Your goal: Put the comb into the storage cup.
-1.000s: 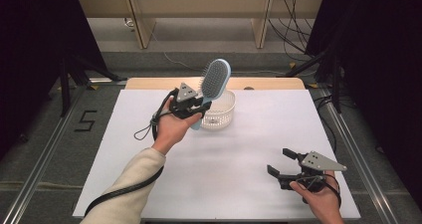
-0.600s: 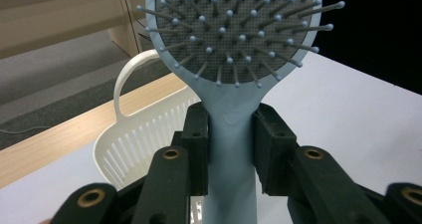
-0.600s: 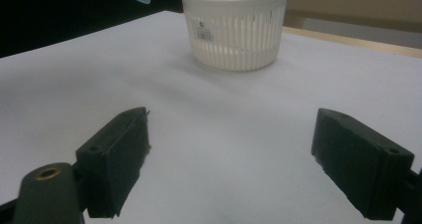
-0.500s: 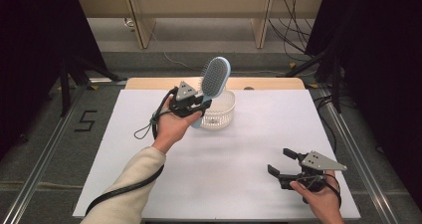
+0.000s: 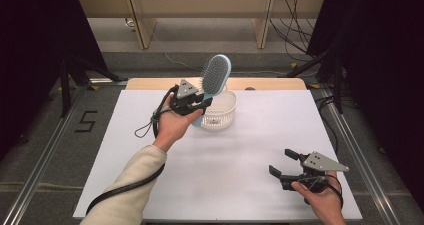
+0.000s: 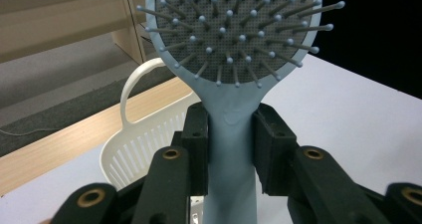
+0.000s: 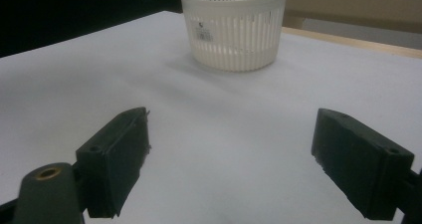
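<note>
I find my left gripper clamped on the handle of a light blue hairbrush. In the left gripper view both pads press flat against the handle of the hairbrush, one on each side, just below the head. The brush stands upright, bristles facing the camera, its head raised above the white slotted basket. The basket sits on the white table toward its far edge, and the brush handle hangs at the basket's near left rim. My right gripper rests low at the near right corner of the table, well apart from the basket. Its jaws are spread wide with bare tabletop between them.
</note>
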A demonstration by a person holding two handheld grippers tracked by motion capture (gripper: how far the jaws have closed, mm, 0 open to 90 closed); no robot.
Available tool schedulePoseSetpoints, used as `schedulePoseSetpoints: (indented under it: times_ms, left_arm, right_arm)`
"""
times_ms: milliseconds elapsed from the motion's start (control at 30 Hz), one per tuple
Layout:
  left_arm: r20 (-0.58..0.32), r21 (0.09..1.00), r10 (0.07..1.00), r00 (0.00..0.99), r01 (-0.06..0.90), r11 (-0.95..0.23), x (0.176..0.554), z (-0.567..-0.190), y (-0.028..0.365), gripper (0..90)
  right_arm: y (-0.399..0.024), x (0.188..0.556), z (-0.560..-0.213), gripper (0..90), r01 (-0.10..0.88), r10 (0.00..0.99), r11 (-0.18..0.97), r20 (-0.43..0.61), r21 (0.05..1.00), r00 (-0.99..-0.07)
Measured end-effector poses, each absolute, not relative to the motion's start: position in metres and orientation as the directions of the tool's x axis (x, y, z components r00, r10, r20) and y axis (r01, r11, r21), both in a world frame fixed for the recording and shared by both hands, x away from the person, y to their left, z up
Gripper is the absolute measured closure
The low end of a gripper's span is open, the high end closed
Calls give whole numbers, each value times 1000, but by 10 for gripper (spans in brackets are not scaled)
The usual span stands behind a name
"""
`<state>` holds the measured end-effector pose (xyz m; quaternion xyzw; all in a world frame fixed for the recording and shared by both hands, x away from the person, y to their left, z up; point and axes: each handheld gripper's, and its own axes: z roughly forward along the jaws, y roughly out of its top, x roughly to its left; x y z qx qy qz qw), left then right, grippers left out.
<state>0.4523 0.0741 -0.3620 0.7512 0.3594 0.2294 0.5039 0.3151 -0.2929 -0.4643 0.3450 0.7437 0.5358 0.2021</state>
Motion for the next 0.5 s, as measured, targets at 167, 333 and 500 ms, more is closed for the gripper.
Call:
schedulePoseSetpoints:
  times_ms: [167, 333, 500]
  left_arm:
    - [-16, 923, 771, 637, 306, -233, 453, -361, 74, 698]
    - [-15, 924, 770, 638, 303, -233, 454, -359, 73, 699]
    - [-3, 924, 768, 640, 295, -243, 454, -359, 73, 698]
  right_arm:
    - [-293, 315, -464, 158, 296, 730, 188, 69, 936, -680]
    - [-293, 315, -464, 158, 296, 730, 187, 69, 937, -680]
    - [-293, 315, -464, 158, 297, 730, 187, 70, 937, -680]
